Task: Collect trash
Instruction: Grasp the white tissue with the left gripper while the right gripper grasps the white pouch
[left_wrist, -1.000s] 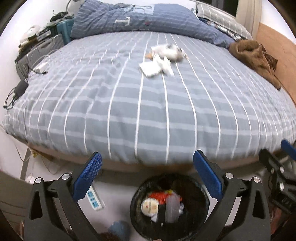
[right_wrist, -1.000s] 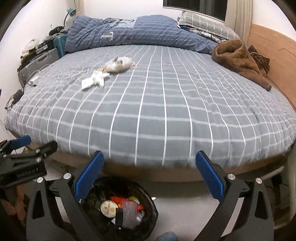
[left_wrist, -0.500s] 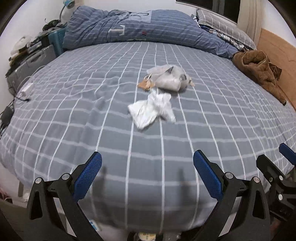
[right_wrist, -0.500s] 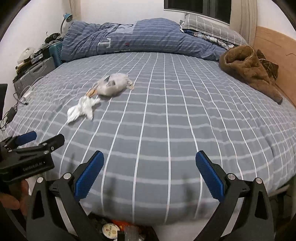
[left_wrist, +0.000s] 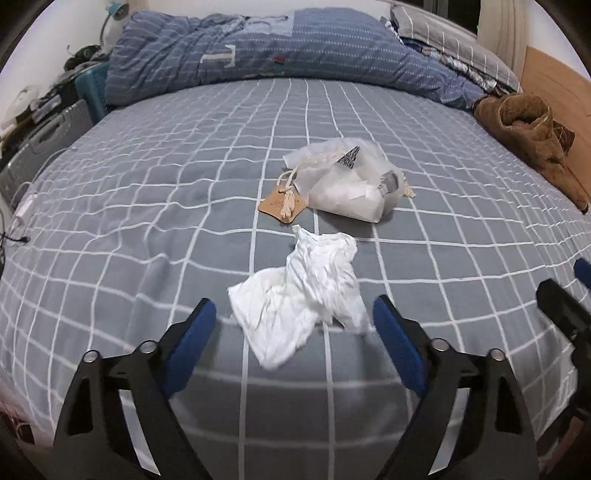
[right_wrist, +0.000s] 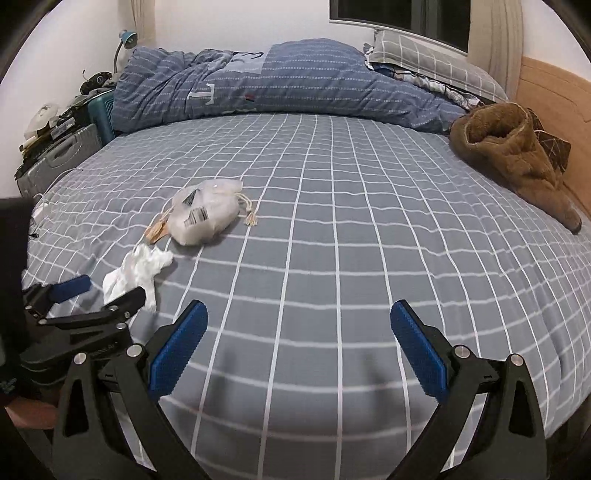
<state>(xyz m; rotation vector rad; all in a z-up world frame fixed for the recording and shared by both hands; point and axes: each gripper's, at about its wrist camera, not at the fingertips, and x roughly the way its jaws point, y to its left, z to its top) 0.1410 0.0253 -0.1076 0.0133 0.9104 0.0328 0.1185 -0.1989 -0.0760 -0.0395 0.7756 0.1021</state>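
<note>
White crumpled tissue (left_wrist: 301, 302) is lying on the grey checked bed (left_wrist: 147, 221), directly ahead of the left tongs (left_wrist: 291, 317) and between their two blue pads. I am reading its long axis as running from the near-left corner up toward the far right, so it is sitting slightly skew to the line on which the pads close. Just beyond it, a translucent plastic bag (left_wrist: 349, 184) with barcode labels is resting beside a brown card tag (left_wrist: 282, 206) tied with string; bag and tag are touching or very nearly so.

I am holding the left tongs wide, their jaws having just been closing a little, with the tissue between them but not yet pinched. Whether the right-hand pad is brushing the tissue's edge I cannot say for certain, as the paper is blurred there.

Seen from the right wrist camera, the right tongs (right_wrist: 299, 339) are standing fully spread over bare bedsheet, gripping nothing and touching nothing. The tissue (right_wrist: 138, 273) is lying well off to their left, partly hidden behind the left tongs (right_wrist: 103, 295), and the bag (right_wrist: 207, 212) is further up and left. I am therefore judging the left hand as much the nearer to the tissue, and the natural one for this pick.
</note>
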